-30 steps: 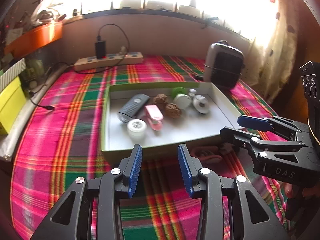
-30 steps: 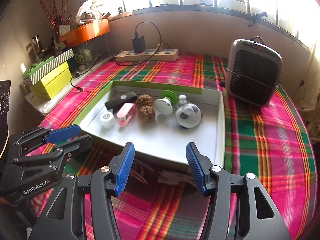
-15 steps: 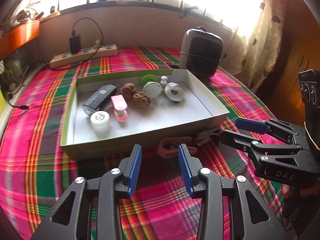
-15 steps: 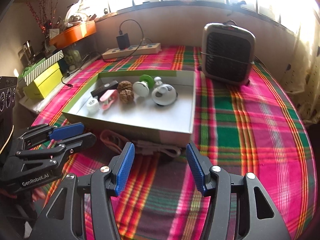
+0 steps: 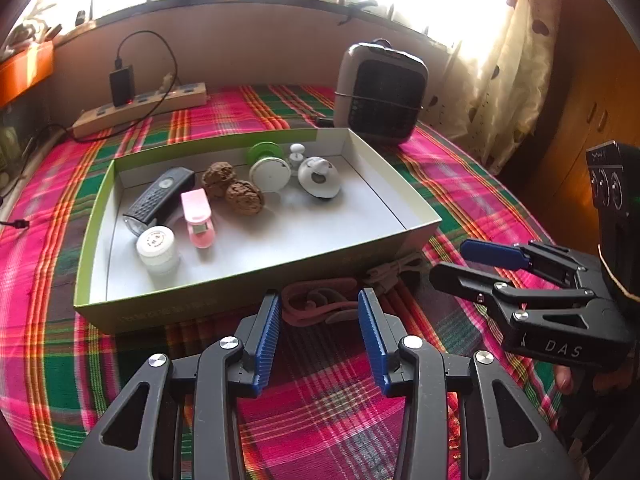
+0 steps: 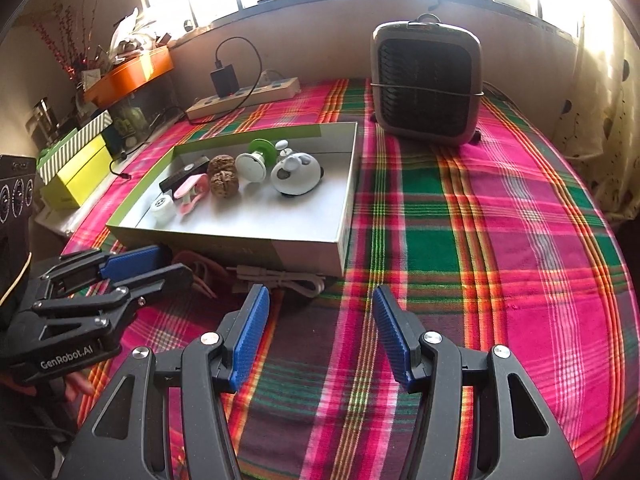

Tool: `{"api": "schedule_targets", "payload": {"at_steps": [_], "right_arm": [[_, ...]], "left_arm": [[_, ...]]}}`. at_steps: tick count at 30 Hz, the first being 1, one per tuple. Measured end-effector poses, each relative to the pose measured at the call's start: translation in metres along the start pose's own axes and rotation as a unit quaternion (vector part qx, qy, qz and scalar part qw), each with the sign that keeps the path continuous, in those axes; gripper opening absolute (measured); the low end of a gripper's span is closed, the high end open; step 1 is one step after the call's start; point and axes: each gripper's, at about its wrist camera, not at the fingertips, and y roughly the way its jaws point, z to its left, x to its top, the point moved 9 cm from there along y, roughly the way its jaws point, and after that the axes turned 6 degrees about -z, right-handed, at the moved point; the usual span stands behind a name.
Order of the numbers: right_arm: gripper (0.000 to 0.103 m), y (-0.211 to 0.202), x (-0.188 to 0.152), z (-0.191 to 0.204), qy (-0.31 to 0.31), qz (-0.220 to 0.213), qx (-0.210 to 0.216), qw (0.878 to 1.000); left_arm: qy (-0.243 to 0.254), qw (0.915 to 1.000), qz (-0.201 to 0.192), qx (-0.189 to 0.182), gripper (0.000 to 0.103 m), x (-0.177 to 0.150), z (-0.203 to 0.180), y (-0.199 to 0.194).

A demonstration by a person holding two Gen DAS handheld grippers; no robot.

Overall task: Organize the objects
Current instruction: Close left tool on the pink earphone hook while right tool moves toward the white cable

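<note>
Left gripper [image 5: 319, 332] jaws opening, now nearer the pink strap [image 5: 316, 306] and pointing at it, right gripper [image 6: 320, 332] swung toward the white cable [image 6: 280, 280]

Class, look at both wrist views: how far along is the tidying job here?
Done: seven small items, including the torch and two walnuts, lie in the box. In hand: nothing; the left claw, its jaws opening, points at the pink strap, and the right claw is open. Left: the strap and white cable lie outside on the cloth.

small heater [image 5: 380, 92] at back of plaid cloth [image 6: 500, 208]; power strip [image 5: 140, 110] with black charger near wall.
</note>
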Motion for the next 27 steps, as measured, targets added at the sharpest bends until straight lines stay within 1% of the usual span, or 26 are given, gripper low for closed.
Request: {"api": "schedule_targets", "payload": {"at_steps": [7, 10, 13, 18, 22, 23, 27], "right_arm": [[0.055, -0.001, -0.001, -0.006, 0.005, -0.001, -0.001, 1.0], [0.055, -0.002, -0.002, -0.008, 0.007, -0.001, -0.001, 1.0], [0.055, -0.002, -0.002, -0.011, 0.009, -0.002, -0.003, 1.0], [0.055, -0.002, -0.004, -0.013, 0.012, 0.0, 0.0, 1.0], [0.055, -0.002, -0.004, -0.013, 0.011, 0.001, 0.003, 1.0], [0.055, -0.002, -0.004, -0.013, 0.012, 0.001, 0.005, 1.0], [0.055, 0.0, -0.005, -0.015, 0.011, 0.006, 0.008, 1.0]], "left_arm": [[0.002, 0.9996, 0.009, -0.028, 0.037, -0.006, -0.014, -0.002], [0.016, 0.9991, 0.016, -0.037, 0.037, -0.011, -0.023, -0.003], [0.029, 0.9987, 0.019, -0.038, 0.037, -0.013, -0.026, -0.004], [0.043, 0.9988, 0.008, -0.02, 0.038, -0.006, -0.021, -0.004], [0.079, 0.9966, 0.002, -0.021, 0.039, -0.002, -0.026, -0.001], [0.083, 0.9964, 0.003, -0.018, 0.039, -0.001, -0.027, 0.001], [0.087, 0.9958, 0.005, -0.027, 0.039, 0.002, -0.03, 0.004]]}}
